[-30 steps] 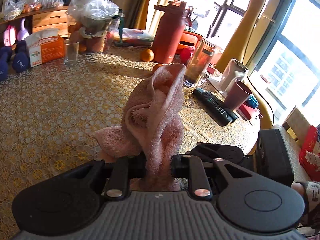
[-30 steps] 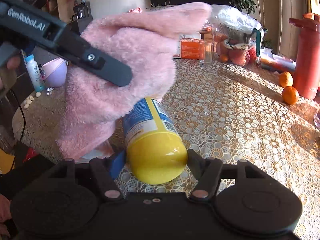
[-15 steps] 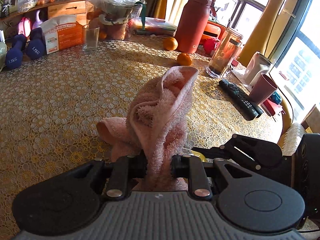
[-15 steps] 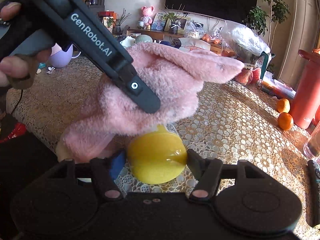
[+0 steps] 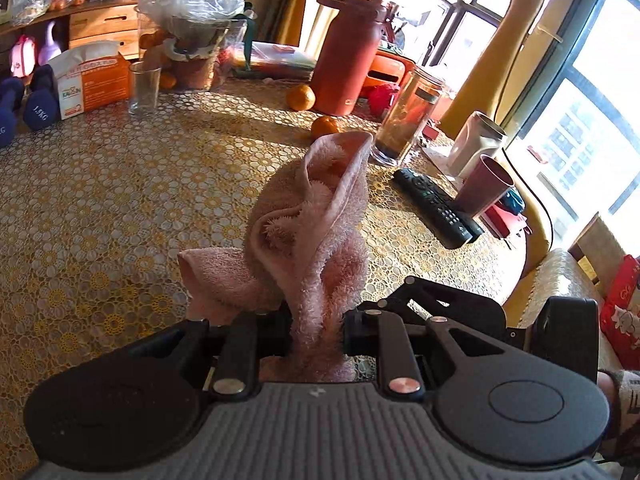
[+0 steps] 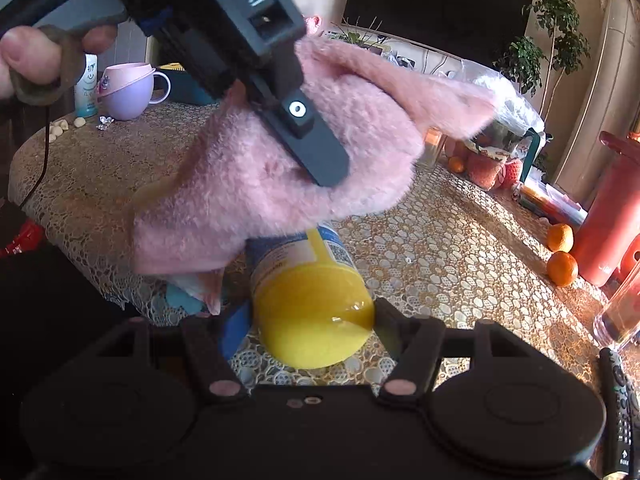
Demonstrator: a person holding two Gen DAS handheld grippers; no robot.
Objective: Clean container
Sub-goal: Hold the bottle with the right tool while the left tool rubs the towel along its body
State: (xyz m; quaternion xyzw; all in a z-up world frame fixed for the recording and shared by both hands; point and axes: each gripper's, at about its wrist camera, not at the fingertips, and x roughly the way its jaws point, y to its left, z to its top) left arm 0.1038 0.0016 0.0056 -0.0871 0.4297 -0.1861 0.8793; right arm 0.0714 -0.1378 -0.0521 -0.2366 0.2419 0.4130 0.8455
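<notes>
Here, right hand-held gripper [image 6: 312, 320] pinching yellow-capped container [image 6: 308, 280] (contents unseen), left hand-held gripper [image 5: 316, 320] pinching towel [image 5: 308, 236]

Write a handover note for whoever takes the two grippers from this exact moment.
Left gripper: shut on the pink towel, bunched and standing up between its fingers.
Right gripper: shut on the yellow-capped container, cap toward the camera, held over the table.
Position: in the right wrist view the towel lies over the far part of the container; whether it presses on it cannot be told.
Done: both things picked up and brought together.
Left: wipe the container all round, probably turning it, then set both down.
</notes>
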